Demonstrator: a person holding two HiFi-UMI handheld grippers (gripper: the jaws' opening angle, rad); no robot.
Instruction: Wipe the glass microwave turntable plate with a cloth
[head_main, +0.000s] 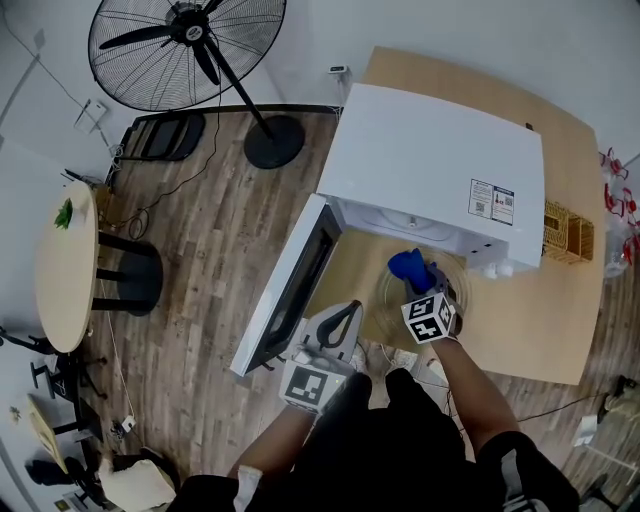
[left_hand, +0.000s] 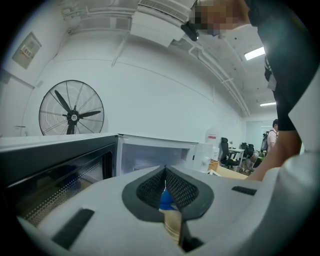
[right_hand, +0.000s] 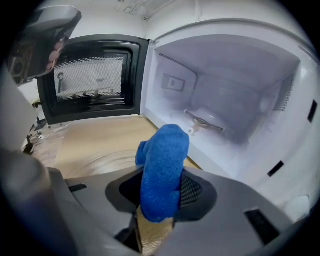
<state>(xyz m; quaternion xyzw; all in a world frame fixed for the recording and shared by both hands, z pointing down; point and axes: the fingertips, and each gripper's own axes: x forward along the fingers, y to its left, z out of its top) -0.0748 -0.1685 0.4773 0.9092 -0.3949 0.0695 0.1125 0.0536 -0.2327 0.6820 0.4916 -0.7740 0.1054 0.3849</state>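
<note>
1. The right gripper (right_hand: 161, 194) has its claw clamped on a rolled blue cloth (right_hand: 163, 160).
2. The clear round glass turntable plate (head_main: 392, 305) lies on the light wooden table (head_main: 520, 340) before the open white microwave (head_main: 430, 160). Its rim shows only as faint arcs, partly hidden under the gripper.
3. Whether the cloth touches the plate cannot be made out.
4. The left gripper (left_hand: 165, 175) has its claw closed on nothing, beside the black-framed microwave door (head_main: 290, 285).
</note>
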